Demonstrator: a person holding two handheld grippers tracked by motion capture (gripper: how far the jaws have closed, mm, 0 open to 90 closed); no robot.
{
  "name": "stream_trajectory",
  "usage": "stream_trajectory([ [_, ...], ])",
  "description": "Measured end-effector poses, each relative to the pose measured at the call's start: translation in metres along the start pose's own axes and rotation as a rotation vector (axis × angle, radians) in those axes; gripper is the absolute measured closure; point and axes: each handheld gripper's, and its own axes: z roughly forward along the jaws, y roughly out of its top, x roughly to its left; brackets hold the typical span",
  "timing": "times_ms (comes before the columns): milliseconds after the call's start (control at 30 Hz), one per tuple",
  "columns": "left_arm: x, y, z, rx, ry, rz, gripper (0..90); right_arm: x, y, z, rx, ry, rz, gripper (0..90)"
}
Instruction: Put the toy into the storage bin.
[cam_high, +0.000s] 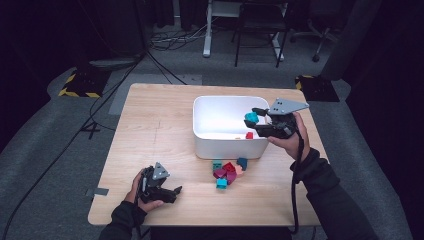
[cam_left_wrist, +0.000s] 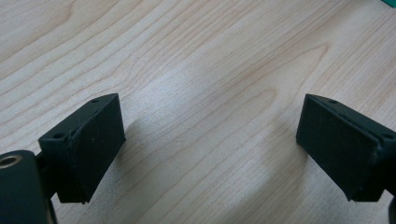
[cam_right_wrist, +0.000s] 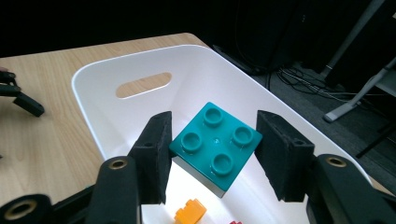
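My right claw (cam_right_wrist: 212, 154) is clamped on a teal block (cam_right_wrist: 215, 145), pads (cam_right_wrist: 154, 154) pressing two of its sides, and holds it studs-up over the white bin (cam_high: 227, 145). My left claw (cam_left_wrist: 210, 144) rests low over the bare table (cam_left_wrist: 196, 56) near its front left corner, jaws wide apart with nothing between them. The bin sits right of the table's middle. Inside it lie a red block (cam_high: 249, 135) and an orange one (cam_right_wrist: 190, 211). A small pile of blocks (cam_high: 227, 171) lies on the table just in front of the bin.
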Motion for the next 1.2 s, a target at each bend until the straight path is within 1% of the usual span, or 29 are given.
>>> stream_trajectory([
  [233, 0.0, 0.0, 0.0, 0.001, 0.0, 0.0, 8.1, -0.004, 0.002, 0.008, 0.012, -0.009, 0.025, 47.8],
  [300, 0.0, 0.0, 0.0, 0.0, 0.0, 0.0, 8.1, -0.005, 0.002, 0.01, 0.018, -0.013, 0.024, 47.8],
  [367, 0.0, 0.0, 0.0, 0.0, 0.0, 0.0, 8.1, -0.006, 0.001, 0.012, 0.027, -0.018, 0.036, 47.8],
  [467, 0.0, 0.0, 0.0, 0.0, 0.0, -0.001, 8.1, -0.007, 0.0, 0.015, 0.038, -0.023, 0.04, 47.6],
  [567, 0.0, 0.0, 0.0, -0.001, 0.0, -0.002, 8.1, -0.007, -0.001, 0.019, 0.055, -0.021, 0.06, 43.1],
  [667, 0.0, 0.0, 0.0, 0.001, 0.0, -0.001, 8.1, -0.006, -0.004, 0.018, 0.061, -0.016, 0.053, 41.6],
  [733, 0.0, 0.0, 0.0, 0.001, 0.0, 0.0, 8.1, -0.004, -0.006, 0.016, 0.055, -0.02, 0.039, 42.6],
  [767, 0.0, 0.0, 0.0, 0.0, 0.0, 0.0, 8.1, -0.003, -0.006, 0.014, 0.05, -0.013, 0.03, 43.0],
  [800, 0.0, 0.0, 0.0, 0.0, 0.0, 0.0, 8.1, -0.002, -0.006, 0.012, 0.044, -0.01, 0.035, 43.9],
  [867, 0.0, 0.0, 0.0, 0.001, 0.0, 0.0, 8.1, 0.0, -0.006, 0.007, 0.033, -0.013, 0.027, 44.1],
  [933, 0.0, 0.0, 0.0, 0.001, 0.0, 0.0, 8.1, 0.002, -0.006, 0.0, 0.019, -0.007, 0.03, 43.9],
  [967, 0.0, 0.0, 0.0, -0.001, 0.0, -0.002, 8.1, 0.003, -0.006, -0.004, 0.012, -0.006, 0.022, 44.3],
  [1033, 0.0, 0.0, 0.0, 0.0, 0.0, 0.0, 8.1, 0.004, -0.006, -0.009, 0.0, -0.004, 0.021, 44.7],
  [1100, 0.0, 0.0, 0.0, 0.001, 0.0, 0.0, 8.1, 0.008, -0.008, -0.018, -0.016, 0.007, 0.021, 44.9],
  [1133, 0.0, 0.0, 0.0, 0.001, 0.0, 0.0, 8.1, 0.009, -0.009, -0.021, -0.02, 0.005, 0.018, 44.8],
  [1200, 0.0, 0.0, 0.0, 0.0, 0.0, 0.001, 8.1, 0.013, -0.012, -0.03, -0.032, 0.019, 0.011, 43.0],
])
